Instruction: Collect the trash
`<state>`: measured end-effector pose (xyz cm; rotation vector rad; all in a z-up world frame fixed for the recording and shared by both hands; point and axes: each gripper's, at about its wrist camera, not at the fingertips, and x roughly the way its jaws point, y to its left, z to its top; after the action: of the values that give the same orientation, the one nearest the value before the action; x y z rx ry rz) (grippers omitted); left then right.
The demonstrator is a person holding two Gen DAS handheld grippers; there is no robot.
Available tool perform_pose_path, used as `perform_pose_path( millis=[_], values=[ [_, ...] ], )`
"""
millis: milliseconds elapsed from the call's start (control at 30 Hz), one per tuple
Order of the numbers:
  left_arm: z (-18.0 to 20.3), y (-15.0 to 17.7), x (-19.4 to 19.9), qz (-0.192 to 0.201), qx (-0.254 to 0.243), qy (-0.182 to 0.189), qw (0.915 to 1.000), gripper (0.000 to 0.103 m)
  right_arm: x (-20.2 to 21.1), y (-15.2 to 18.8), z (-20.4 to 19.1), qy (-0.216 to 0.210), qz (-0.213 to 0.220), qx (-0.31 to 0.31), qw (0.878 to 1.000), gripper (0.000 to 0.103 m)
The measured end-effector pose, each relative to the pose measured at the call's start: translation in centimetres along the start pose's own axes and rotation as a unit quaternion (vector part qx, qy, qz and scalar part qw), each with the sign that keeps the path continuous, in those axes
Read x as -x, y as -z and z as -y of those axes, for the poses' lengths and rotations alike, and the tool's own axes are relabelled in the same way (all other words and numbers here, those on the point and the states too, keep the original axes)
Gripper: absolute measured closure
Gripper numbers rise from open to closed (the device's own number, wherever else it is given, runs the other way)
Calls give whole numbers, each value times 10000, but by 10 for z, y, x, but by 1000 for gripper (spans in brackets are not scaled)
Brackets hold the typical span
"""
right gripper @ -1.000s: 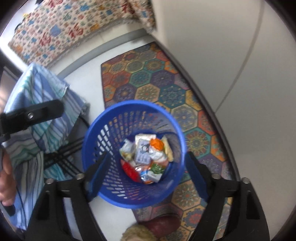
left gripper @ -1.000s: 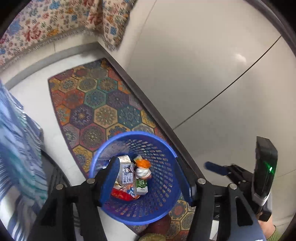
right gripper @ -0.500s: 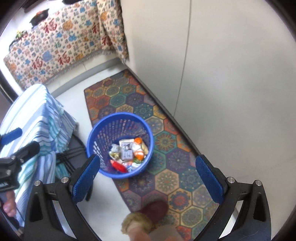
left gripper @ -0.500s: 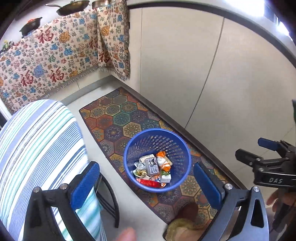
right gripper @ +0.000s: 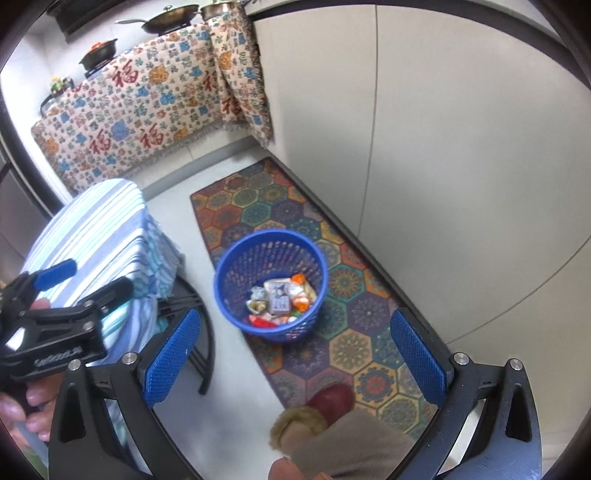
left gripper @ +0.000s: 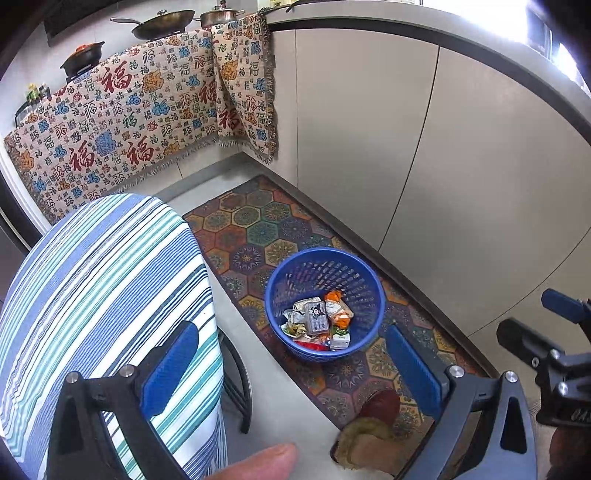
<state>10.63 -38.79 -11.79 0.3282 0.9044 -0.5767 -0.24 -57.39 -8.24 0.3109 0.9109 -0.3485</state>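
Blue plastic basket [left gripper: 325,302] at frame centre stands on the patterned mat [left gripper: 266,236], holding wrappers [left gripper: 317,319], so left gripper [left gripper: 291,369] and right gripper [right gripper: 291,354] gape wide, empty.

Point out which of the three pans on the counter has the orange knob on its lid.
The small black pot farthest left; the wok and the steel pot have plain lids.

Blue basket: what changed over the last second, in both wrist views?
Both grippers pulled up and away: the blue basket filled each view, now sits small below. Left gripper widened from close around the basket; right gripper opened slightly more. Both are empty. Unchanged: trash in the basket, basket on the patterned rug, striped cloth beside it.
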Motion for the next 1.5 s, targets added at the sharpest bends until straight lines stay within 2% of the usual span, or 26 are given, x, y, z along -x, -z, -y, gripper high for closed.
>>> perform_pose_path(
  millis=[367,633,1500],
  values=[
    [-5,1,12,142,28,-78,9999,0,17,7,-16,-77,53,183,9998,0],
    [-6,1,17,138,52,-136,9998,0,16,8,-17,-211,-41,206,9996,0],
    [-6,0,19,106,7,-188,9998,0,18,6,-20,-223,-47,292,9993,0]
  ],
)
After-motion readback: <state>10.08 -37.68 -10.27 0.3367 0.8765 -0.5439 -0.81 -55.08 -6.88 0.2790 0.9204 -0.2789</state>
